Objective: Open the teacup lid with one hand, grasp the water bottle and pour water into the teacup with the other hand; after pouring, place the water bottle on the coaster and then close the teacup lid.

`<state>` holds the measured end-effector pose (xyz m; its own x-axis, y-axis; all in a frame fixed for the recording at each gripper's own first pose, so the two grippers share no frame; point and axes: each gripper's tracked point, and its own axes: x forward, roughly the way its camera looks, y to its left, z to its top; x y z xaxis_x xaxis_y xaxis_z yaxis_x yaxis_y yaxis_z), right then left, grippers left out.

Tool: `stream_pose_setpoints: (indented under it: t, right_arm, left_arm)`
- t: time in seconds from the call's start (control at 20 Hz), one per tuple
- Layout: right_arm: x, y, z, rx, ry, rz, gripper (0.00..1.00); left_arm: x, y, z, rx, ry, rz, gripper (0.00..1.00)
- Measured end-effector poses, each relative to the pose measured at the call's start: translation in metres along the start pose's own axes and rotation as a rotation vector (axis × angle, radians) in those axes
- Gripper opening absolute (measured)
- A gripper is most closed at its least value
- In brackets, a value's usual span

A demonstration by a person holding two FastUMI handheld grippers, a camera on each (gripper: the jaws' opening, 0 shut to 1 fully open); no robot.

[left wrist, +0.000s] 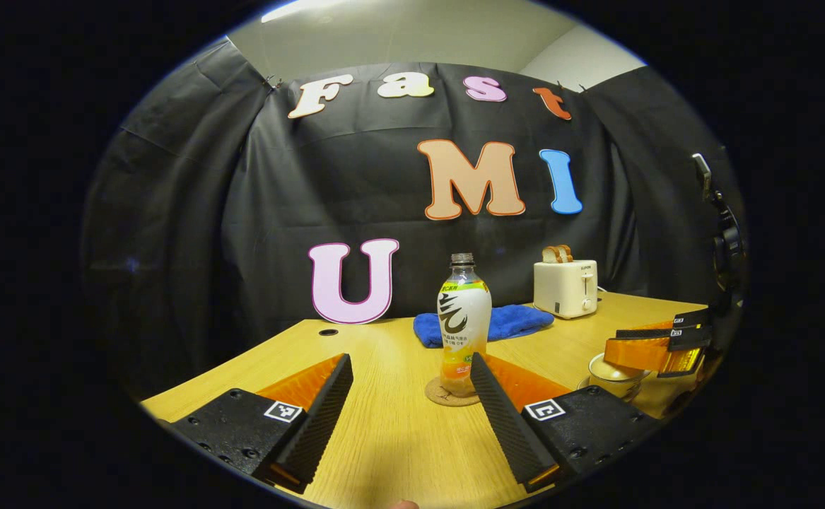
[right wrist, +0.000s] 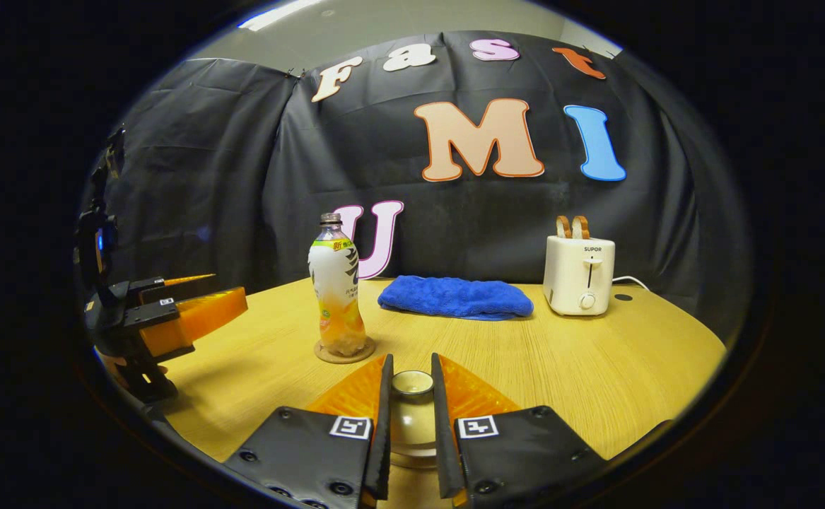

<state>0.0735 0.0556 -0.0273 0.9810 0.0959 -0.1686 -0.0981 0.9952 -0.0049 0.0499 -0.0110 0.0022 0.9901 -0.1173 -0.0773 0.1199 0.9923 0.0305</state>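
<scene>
A water bottle (left wrist: 463,322) with a white and orange label stands upright on a round cork coaster (left wrist: 435,396), just ahead of my left gripper (left wrist: 411,360). That gripper is open, and its right finger reaches beside the bottle's base. In the right gripper view the bottle (right wrist: 336,290) and coaster (right wrist: 327,355) sit left of centre. My right gripper (right wrist: 411,367) is shut on the knob of the pale teacup lid (right wrist: 412,417). The left gripper view shows the teacup (left wrist: 613,375) under the right gripper (left wrist: 617,343). I cannot tell whether the lid rests on the cup or is lifted.
A folded blue towel (right wrist: 454,297) lies at the back of the wooden table (right wrist: 596,360). A white toaster (right wrist: 580,272) holding bread stands at the back right. The left gripper (right wrist: 225,291) hovers at the left. Black cloth walls the booth.
</scene>
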Motion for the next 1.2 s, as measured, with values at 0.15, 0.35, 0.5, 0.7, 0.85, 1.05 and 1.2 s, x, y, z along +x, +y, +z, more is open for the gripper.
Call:
stream_pose_setpoints:
  t: [0.15,0.35,0.5,0.7,0.85,1.05,1.2]
  right_arm:
    - [0.001,-0.002,-0.002,0.0,-0.002,-0.009,0.28]
    - [-0.003,-0.006,-0.008,0.018,0.006,-0.02,0.29]
    - [-0.005,-0.006,-0.008,0.033,0.008,-0.02,0.33]
    - [-0.01,-0.005,0.005,0.052,-0.041,-0.001,0.58]
    - [-0.021,-0.009,0.018,0.052,-0.087,0.003,0.86]
    - [-0.034,-0.027,0.023,0.055,-0.116,-0.034,0.9]
    - [-0.042,-0.04,0.02,0.074,-0.121,-0.059,0.94]
  left_arm:
    - [-0.001,-0.003,-0.001,-0.009,0.004,-0.005,0.98]
    - [0.0,-0.009,-0.003,-0.028,0.005,-0.015,0.98]
    - [-0.001,-0.012,-0.003,-0.038,0.007,-0.021,0.98]
    - [-0.002,-0.019,-0.001,-0.044,0.0,-0.036,0.98]
    - [-0.003,-0.026,-0.004,-0.064,0.004,-0.053,0.98]
    - [-0.01,-0.035,-0.01,-0.092,0.011,-0.065,0.98]
    - [-0.017,-0.044,-0.016,-0.085,0.018,-0.07,0.98]
